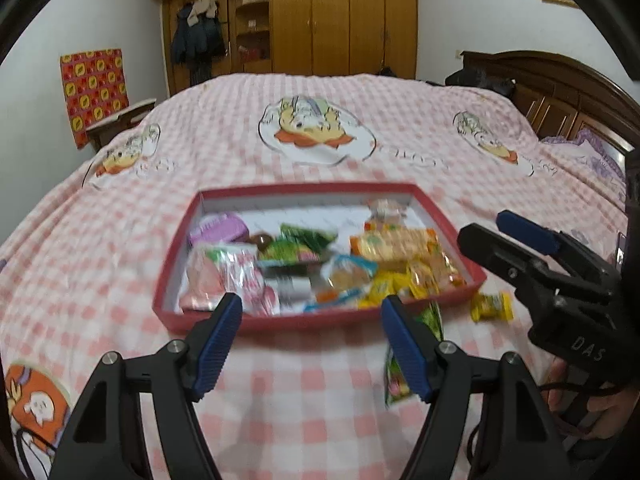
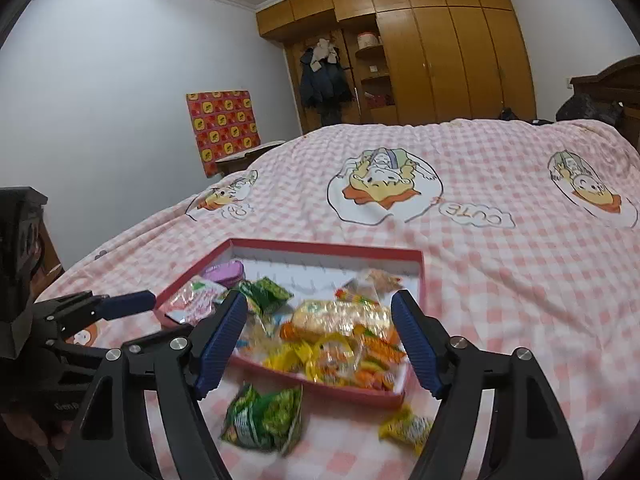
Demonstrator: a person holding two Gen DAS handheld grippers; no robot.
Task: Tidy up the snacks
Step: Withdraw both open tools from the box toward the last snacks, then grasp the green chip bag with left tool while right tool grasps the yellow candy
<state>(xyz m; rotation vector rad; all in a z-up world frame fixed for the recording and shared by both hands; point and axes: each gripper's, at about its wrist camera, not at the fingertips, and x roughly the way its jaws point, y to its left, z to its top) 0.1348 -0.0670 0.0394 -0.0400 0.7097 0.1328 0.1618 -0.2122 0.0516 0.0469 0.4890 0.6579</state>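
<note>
Red tray (image 1: 168, 268) (image 2: 416, 276), shallow, white inside, sits on the pink checked bedspread (image 1: 280, 392) (image 2: 500, 288). Its near half is heaped with wrapped snacks: pink-and-white packets (image 1: 224, 276) at the left end, a purple packet (image 1: 218, 230) behind them, green packets (image 1: 304, 240) mid-tray, orange and yellow packets (image 1: 404, 256) (image 2: 344, 340) at the right end. The tray's far strip shows bare white floor.

Outside the tray, on the bedspread just beside its near right corner: a green packet (image 2: 266, 420) (image 1: 430, 320) and a small yellow packet (image 1: 492, 306) (image 2: 406, 428), apart from each other.

Left gripper (image 1: 312, 344) hangs over the tray's near edge, jaws spread wide, nothing between them. Right gripper (image 2: 318, 344) is over the tray's near right corner, jaws likewise wide apart and holding nothing; the green packet lies below the gap, not touched.

Beyond the tray: a wooden wardrobe (image 1: 344, 16) (image 2: 440, 48) against the far wall.
</note>
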